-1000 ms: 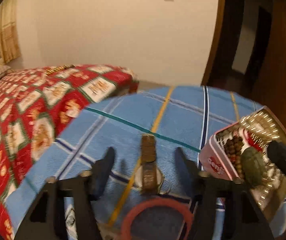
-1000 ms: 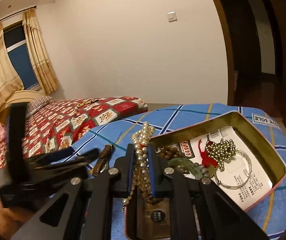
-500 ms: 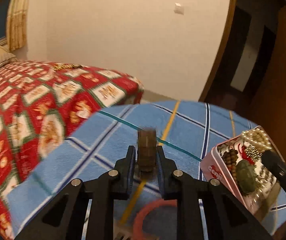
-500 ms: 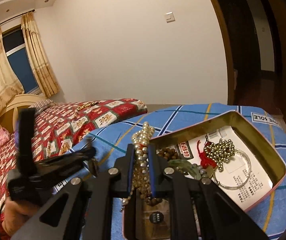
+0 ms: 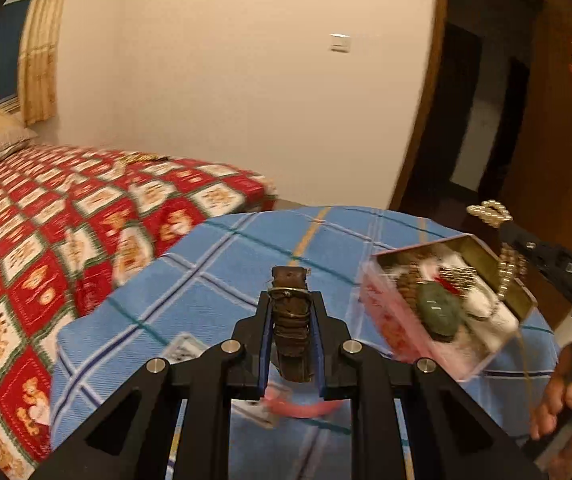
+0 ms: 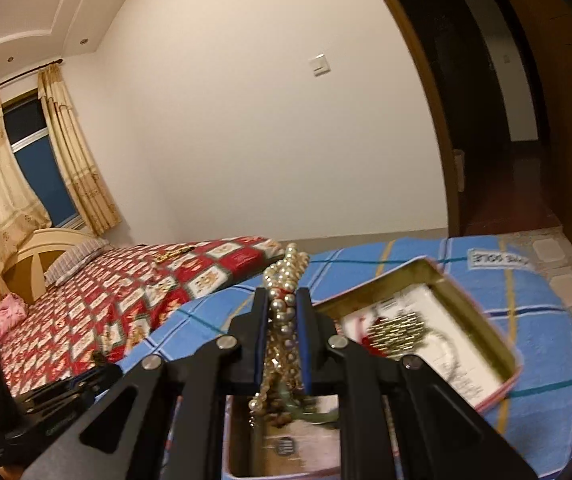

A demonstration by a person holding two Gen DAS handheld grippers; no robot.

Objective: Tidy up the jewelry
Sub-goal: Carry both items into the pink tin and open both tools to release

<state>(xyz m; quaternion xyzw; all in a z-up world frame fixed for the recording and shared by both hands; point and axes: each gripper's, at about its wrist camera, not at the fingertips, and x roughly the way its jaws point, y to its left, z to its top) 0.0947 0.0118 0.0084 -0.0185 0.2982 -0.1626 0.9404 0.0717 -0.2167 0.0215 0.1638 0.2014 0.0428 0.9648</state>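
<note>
Lying lengthwise between the pads of the left gripper (image 5: 290, 312), a brown leather watch strap (image 5: 290, 320) has its long axis along the fingers, its far end jutting past the fingertips toward the far edge of the table; a thin metal ring or buckle wire crosses it near the tips. The jaws stand narrow and clamp the strap, which hangs clear above the blue plaid tablecloth (image 5: 221, 280).

Right gripper (image 6: 283, 312): jaws narrow, pinching a bunched pearl necklace (image 6: 286, 280). One clump of beads stands up beyond the fingertips; the rest trails down behind the pads, over the near end of the tin.

Tin box (image 6: 498, 340): rectangular, pink outside, gold inside, open, resting on the tablecloth at right. Contents: a white printed paper liner, a cluster of small gold beads (image 6: 396, 330) on a red cord, brown wooden beads (image 5: 408, 284), and a green stone piece (image 5: 440, 312). Printing on the liner is too blurred to read.

Writing: a white label (image 6: 498, 258) on the tablecloth beyond the tin, seen upside down, only partly legible, "SOLE" among it.

Other: a pink ring-shaped bangle (image 5: 306, 406) on the cloth below the left gripper; a small printed card (image 5: 183, 350) beside it; a bed with a red patterned cover (image 5: 65, 220) behind.
</note>
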